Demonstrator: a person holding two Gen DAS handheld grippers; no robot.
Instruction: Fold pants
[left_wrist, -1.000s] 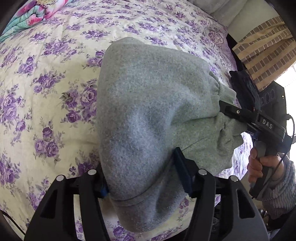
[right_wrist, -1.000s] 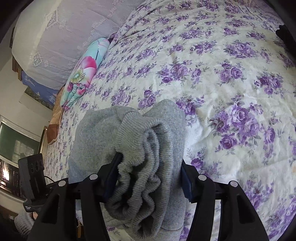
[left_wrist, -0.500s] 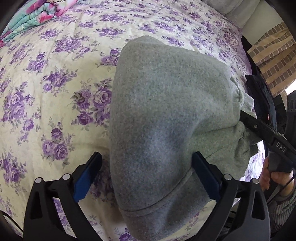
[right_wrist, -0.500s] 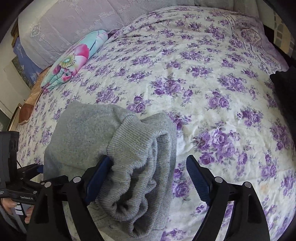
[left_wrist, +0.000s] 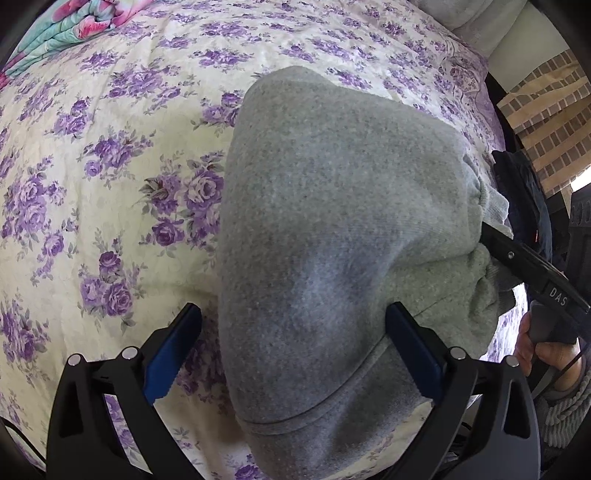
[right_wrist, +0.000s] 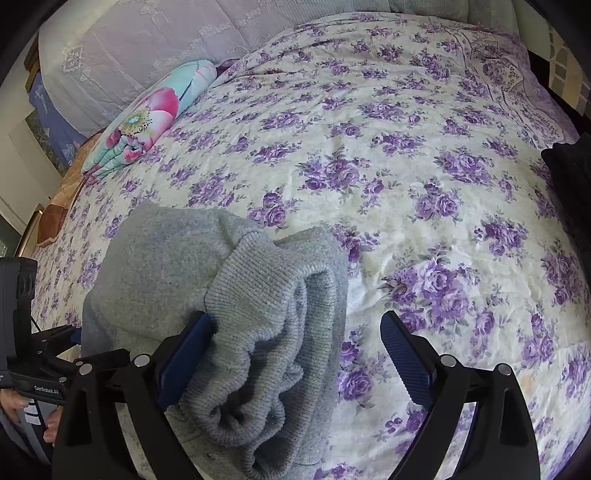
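Left gripper (left_wrist: 293, 345): jaws just spread, folded grey pants (left_wrist: 343, 229) lying between them on the bed (left_wrist: 110, 155), long axis running ahead. Right gripper (right_wrist: 295, 347): jaws just spread too, ribbed cuff end against the left-hand pad, right pad clear.

Floral bedspread (right_wrist: 424, 155), folded flowery quilt (right_wrist: 147, 122)

The left gripper (left_wrist: 293, 345) points steeply down, its 2 jaws spread wide after just opening; the pants (left_wrist: 332, 229) lie between them, the left pad clear of the cloth, the right pad at its edge. The right gripper (right_wrist: 295, 354) also tilts down, jaws just opened wide, cloth between them, the right pad clear. A hand (left_wrist: 535, 350) in a knit sleeve (left_wrist: 565, 402) grips the right handle.
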